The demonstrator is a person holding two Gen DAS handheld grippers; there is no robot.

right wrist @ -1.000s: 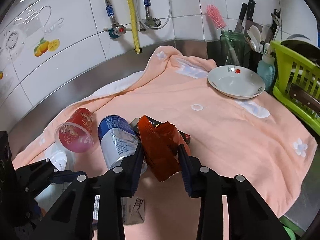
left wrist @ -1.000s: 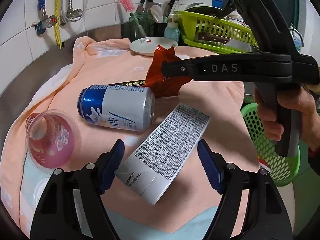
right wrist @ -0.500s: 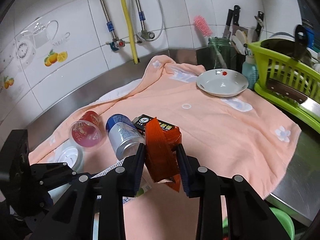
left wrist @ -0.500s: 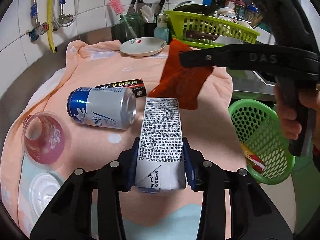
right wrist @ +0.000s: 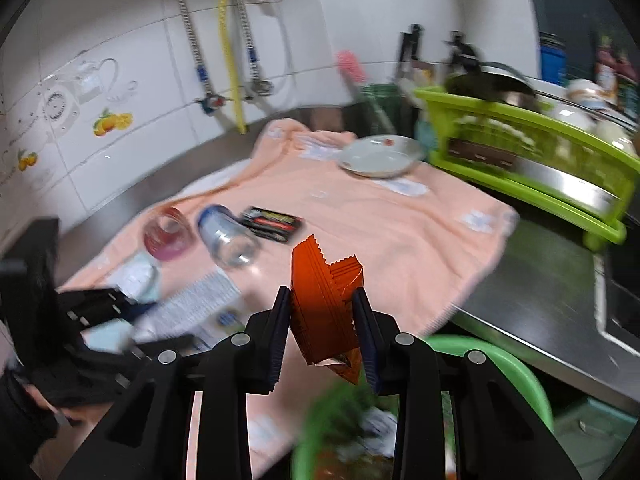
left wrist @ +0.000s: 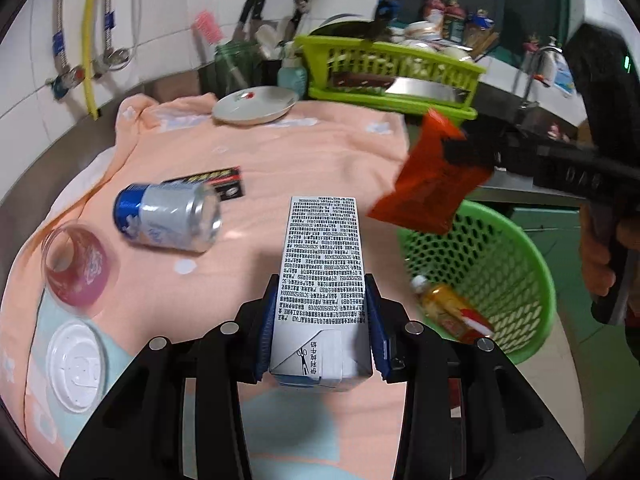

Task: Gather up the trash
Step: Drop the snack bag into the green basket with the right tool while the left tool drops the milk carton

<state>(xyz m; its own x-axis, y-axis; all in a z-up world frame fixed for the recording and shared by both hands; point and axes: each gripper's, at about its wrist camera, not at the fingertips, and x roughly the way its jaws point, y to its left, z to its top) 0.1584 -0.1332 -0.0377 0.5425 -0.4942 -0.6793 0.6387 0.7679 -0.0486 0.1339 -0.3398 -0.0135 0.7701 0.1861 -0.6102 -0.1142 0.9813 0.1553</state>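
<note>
The right gripper (right wrist: 323,312) clamps an orange wrapper (left wrist: 430,184), hanging above the green basket (left wrist: 516,248) at 4 o'clock. The left gripper (left wrist: 319,316) pinches a carton (left wrist: 322,276), long axis toward 12; the right is nearer.

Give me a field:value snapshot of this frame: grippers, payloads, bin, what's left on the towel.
left gripper: shut on white milk carton
right gripper: shut on orange snack wrapper, held by the bin's near rim
bin: green mesh basket, off the counter edge; holds a bottle
on peach towel: blue-and-silver can on its side, pink plastic cup on its side, white lid, black flat box, white plate
background: green dish rack
</note>
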